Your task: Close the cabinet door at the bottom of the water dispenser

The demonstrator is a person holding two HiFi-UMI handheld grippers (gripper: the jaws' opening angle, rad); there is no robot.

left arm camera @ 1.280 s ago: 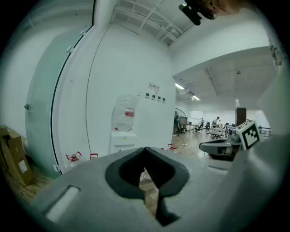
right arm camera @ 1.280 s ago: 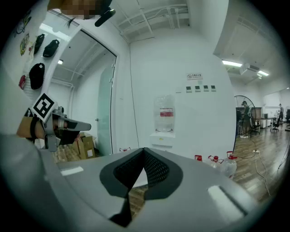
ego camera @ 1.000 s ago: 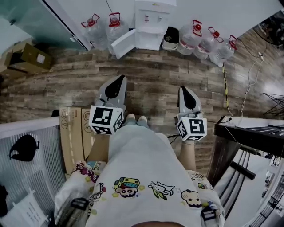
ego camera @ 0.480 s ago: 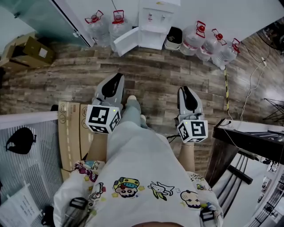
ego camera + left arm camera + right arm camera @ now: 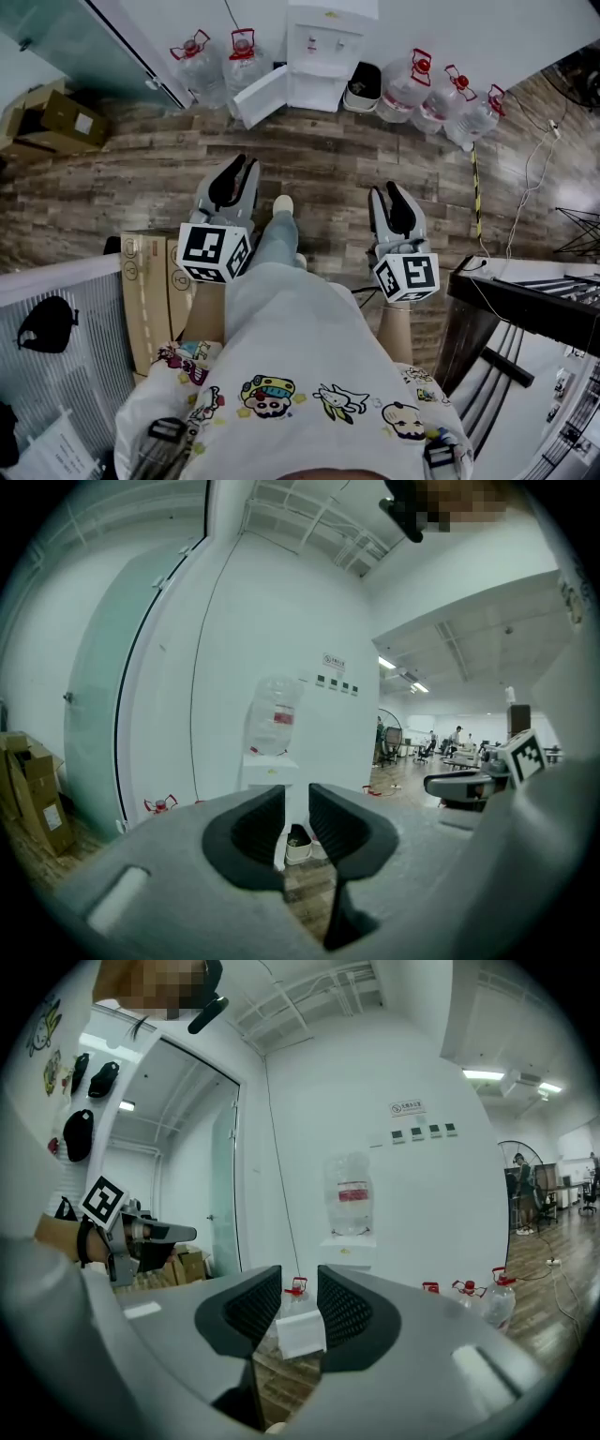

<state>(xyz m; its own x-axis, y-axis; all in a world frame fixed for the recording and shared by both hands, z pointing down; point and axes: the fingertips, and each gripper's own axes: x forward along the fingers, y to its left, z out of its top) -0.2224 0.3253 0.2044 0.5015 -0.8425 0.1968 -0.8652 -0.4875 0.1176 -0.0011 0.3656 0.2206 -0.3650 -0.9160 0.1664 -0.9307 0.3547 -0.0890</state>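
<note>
Five floor jugs (image 5: pixel 410 82) flank one dispenser (image 5: pixel 325 42), its cabinet door (image 5: pixel 261 97) open.

The left gripper (image 5: pixel 240 169) and the right gripper (image 5: pixel 387 192) are held side by side, pointing forward, nearly level; both jaws have just been opening, nothing between them.

I'm seeing a white T-shirt (image 5: pixel 309 375) printed with a row of colourful cartoon figures, short sleeves, black clips at both shoulders, over pale blue-grey trousers (image 5: pixel 277 239) and a light shoe (image 5: pixel 283 203). The left gripper (image 5: pixel 240 163) and right gripper (image 5: pixel 391 187) are smooth grey shells with black ribbed fingers (image 5: pixel 255 829), each carrying a white cube (image 5: pixel 214 251) of black square markers. There's a dark band (image 5: pixel 82 1241) on the left wrist.
</note>
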